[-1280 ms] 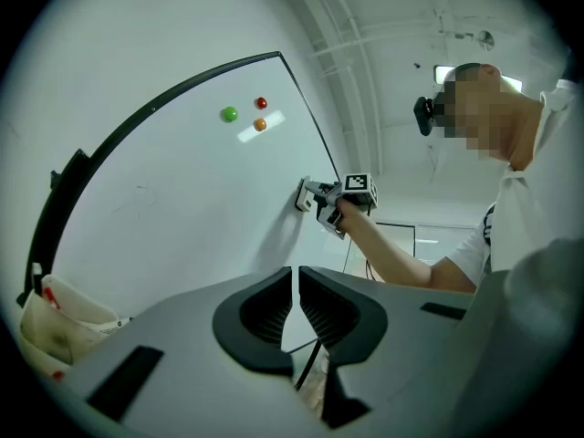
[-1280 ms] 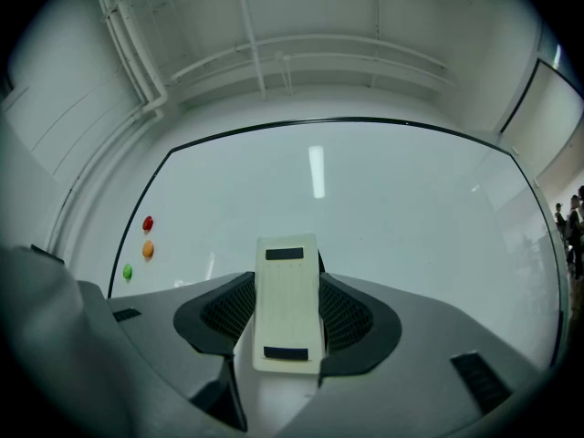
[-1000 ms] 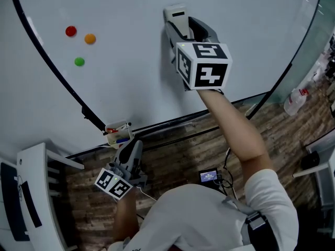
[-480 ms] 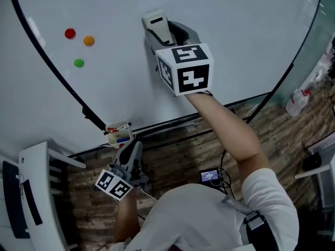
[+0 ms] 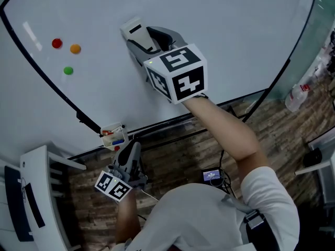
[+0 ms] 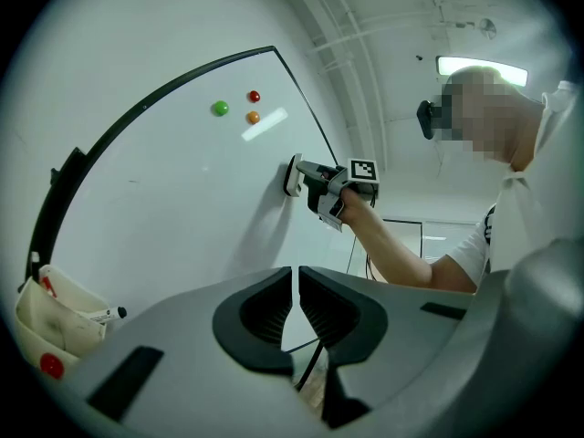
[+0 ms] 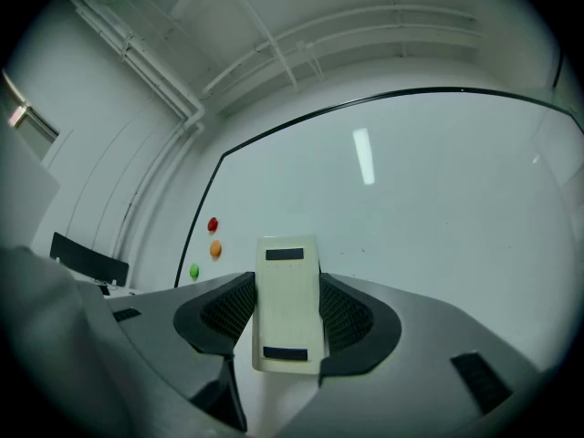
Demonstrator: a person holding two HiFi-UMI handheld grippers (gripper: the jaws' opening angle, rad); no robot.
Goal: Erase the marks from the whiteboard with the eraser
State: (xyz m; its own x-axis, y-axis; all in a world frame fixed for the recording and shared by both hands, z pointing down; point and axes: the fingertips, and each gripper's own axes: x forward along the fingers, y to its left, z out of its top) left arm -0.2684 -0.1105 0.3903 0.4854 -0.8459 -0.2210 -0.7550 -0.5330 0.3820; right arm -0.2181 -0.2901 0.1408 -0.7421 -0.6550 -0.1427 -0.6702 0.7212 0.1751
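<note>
The white eraser [image 5: 132,28] lies flat against the whiteboard [image 5: 235,30], left of the board's middle. My right gripper [image 5: 140,37] is shut on it. In the right gripper view the eraser [image 7: 288,304] stands upright between both jaws, with the whiteboard [image 7: 438,199] behind it. I see no clear marker strokes on the board. My left gripper [image 5: 127,158] hangs low below the board's bottom edge, shut and empty. From the left gripper view, its jaws [image 6: 297,290] meet, and the eraser [image 6: 292,174] shows far off on the board.
Red [image 5: 56,43], orange [image 5: 75,48] and green [image 5: 68,70] magnets sit at the board's left. A small marker tray [image 5: 112,136] hangs on the bottom frame, just above the left gripper. A white rack [image 5: 36,192] stands at the left, a bottle [image 5: 296,98] at the right.
My right gripper has slid the eraser leftward across the board, toward the magnets. The left gripper has stayed in place.
</note>
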